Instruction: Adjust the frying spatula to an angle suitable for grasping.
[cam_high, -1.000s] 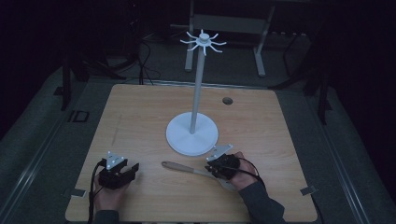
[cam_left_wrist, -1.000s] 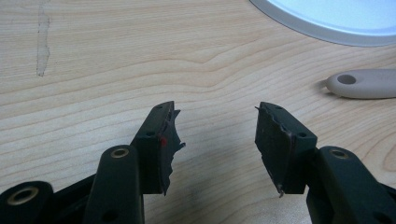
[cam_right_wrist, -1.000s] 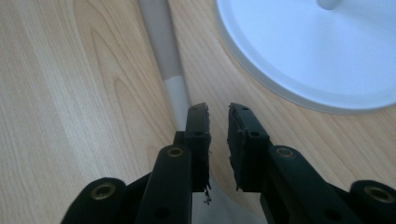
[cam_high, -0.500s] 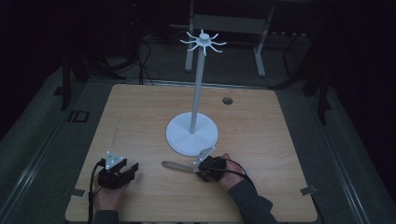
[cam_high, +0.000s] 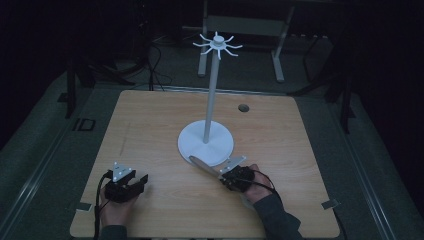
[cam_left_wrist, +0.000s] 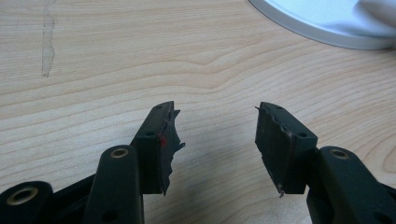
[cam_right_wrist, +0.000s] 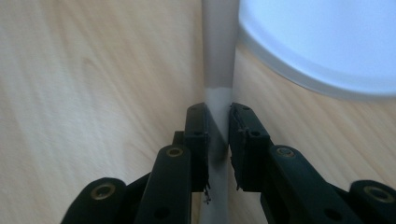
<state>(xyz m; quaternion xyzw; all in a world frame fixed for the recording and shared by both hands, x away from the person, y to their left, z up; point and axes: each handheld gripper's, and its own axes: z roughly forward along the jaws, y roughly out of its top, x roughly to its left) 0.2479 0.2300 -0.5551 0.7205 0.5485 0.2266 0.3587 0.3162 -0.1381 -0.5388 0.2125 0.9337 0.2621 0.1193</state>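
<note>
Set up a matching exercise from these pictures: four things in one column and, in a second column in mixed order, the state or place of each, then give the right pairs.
Things
1. left gripper
2. right gripper
3. white stand
4. long utensil

States or places
A. upright at the middle of the table
B. held at one end, its far tip at the rim of the stand's base
C. jaws apart, nothing between them
D. jaws closed on a slim handle

Pairs: 1-C, 2-D, 3-A, 4-B
</note>
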